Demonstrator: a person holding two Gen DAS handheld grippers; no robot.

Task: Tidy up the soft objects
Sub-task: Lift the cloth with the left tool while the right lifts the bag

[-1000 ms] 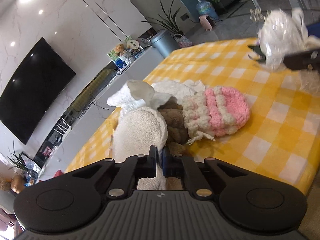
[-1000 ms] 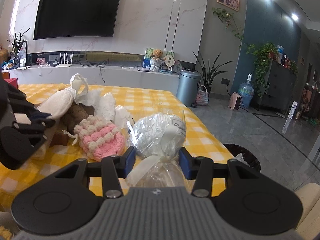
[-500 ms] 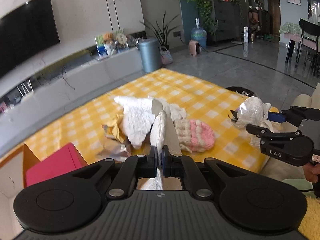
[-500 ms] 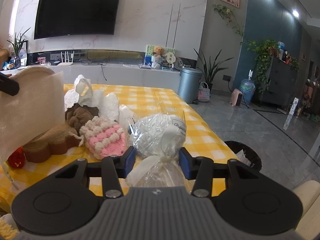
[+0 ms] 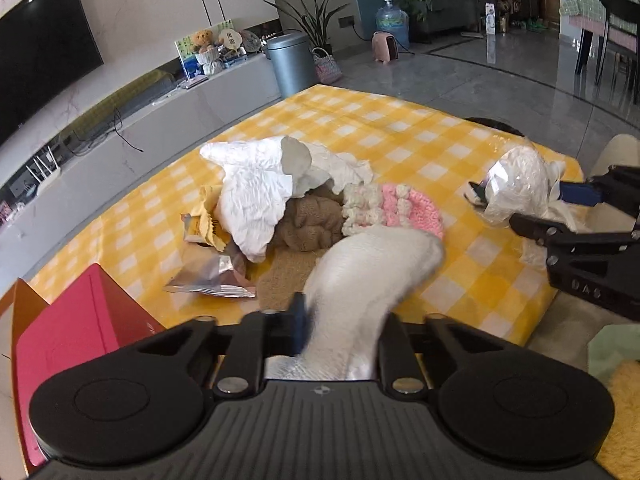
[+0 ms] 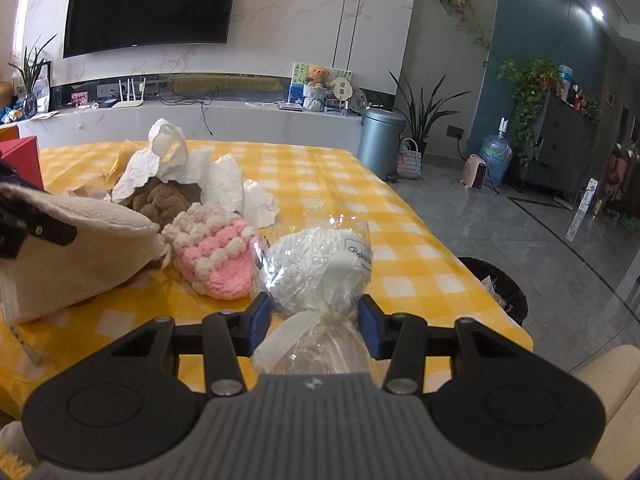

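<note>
Left gripper [image 5: 340,320] jaws pinch cream pouch [image 5: 372,264], lifted clear of pile [image 5: 280,200] ahead for sorting. Right gripper [image 6: 316,320] jaws, spread wide, clasp bagged yarn [image 6: 316,268], held off worktop [image 6: 400,264], likely awaiting placement.

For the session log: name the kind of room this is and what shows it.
Most likely a home living room: a wall-mounted TV above a long low media console, potted plants, and a table with a yellow checked cloth holding soft items.
</note>
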